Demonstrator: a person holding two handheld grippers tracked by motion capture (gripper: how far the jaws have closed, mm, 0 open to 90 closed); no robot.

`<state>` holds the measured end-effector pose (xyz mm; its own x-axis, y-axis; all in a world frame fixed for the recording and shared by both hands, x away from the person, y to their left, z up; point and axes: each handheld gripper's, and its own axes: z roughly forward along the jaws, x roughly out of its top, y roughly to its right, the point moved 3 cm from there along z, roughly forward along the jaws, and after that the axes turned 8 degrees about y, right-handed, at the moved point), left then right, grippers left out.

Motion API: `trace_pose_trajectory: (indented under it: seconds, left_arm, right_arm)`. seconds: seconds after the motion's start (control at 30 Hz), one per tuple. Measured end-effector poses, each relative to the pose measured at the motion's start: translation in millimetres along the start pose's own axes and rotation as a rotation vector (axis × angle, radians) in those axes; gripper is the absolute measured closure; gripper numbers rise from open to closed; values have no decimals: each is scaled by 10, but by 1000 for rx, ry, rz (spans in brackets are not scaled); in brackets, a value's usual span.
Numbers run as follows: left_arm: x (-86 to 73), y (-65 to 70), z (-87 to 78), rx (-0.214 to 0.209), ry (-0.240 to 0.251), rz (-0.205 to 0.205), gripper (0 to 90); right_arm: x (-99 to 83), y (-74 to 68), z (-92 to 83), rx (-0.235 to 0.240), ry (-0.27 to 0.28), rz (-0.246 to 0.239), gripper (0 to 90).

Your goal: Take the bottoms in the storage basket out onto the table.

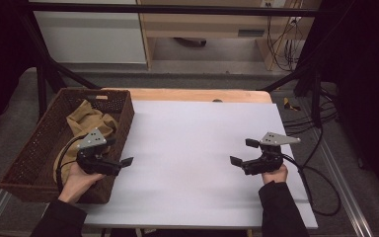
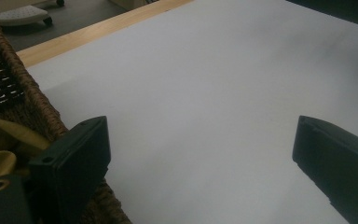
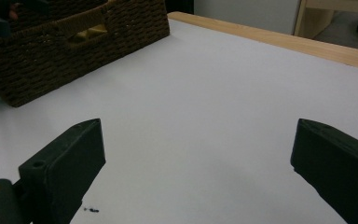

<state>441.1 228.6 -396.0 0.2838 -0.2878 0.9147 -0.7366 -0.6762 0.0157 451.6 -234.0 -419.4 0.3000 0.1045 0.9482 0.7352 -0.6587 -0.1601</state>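
Observation:
A brown wicker basket (image 1: 29, 148) stands at the table's left edge with a tan cloth (image 1: 86, 123) bunched inside. My left gripper (image 1: 119, 151) hovers over the basket's right wall, jaws pointing right over the white sheet, open and empty. In the left gripper view the left gripper (image 2: 200, 140) has its jaws wide apart, with the basket (image 2: 28, 93) and the cloth (image 2: 0, 140) beside the left jaw. My right gripper (image 1: 243, 151) is held over the sheet's right half, open and empty, facing the basket. The right gripper view shows the right gripper (image 3: 198, 144) with nothing between its jaws.
A white sheet (image 1: 197, 148) covers most of the wooden table (image 1: 192, 95). The basket (image 3: 74, 37) lies far off at the upper left in the right gripper view. Black cables (image 1: 321, 187) trail off the table's right side. A black frame bar (image 1: 177, 9) crosses the back.

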Motion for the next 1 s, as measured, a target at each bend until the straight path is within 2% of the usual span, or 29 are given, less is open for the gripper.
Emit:
trace_pose_trajectory:
  seconds: [1.0]
  left_arm:
    - [46,-1,-63,-1,0,16,41]
  right_arm:
    - [-16,-11,17,2,-9,0,36]
